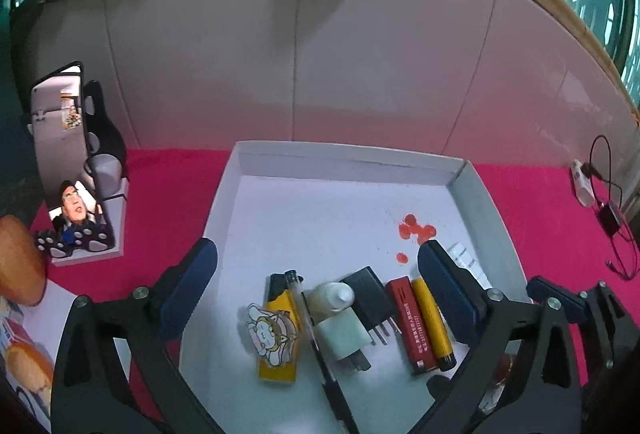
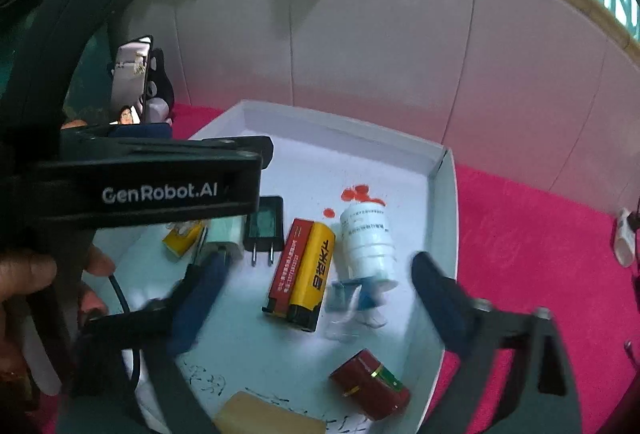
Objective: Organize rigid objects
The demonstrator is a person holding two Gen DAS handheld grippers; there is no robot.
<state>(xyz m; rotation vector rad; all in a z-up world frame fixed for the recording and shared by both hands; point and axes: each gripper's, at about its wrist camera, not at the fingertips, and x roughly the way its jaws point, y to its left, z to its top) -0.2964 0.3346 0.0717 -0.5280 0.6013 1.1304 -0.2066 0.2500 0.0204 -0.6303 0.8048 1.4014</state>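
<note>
A white tray [image 1: 344, 153] holds a yellow lighter [image 1: 280, 330] with a cartoon sticker, a pen [image 1: 308, 318], a white bottle [image 1: 334, 296] over a white adapter, a black plug charger [image 1: 370, 298], a red box [image 1: 408, 326] and a yellow battery [image 1: 432, 322]. My left gripper [image 1: 316, 274] hangs open over these with nothing between its pads. My right gripper [image 2: 320, 290] is open too, straddling the red and yellow pair [image 2: 304, 270] and a labelled white bottle [image 2: 368, 246] whose lower end is blurred. A red round tin [image 2: 370, 388] and a tan block [image 2: 268, 418] lie nearer.
The tray sits on a pink cloth [image 1: 540, 218] against pale wall panels. A phone on a stand [image 1: 68, 153] stands at the left, and a cable with a small charger [image 1: 608, 218] lies at the right. Red blots [image 1: 416, 230] mark the tray floor.
</note>
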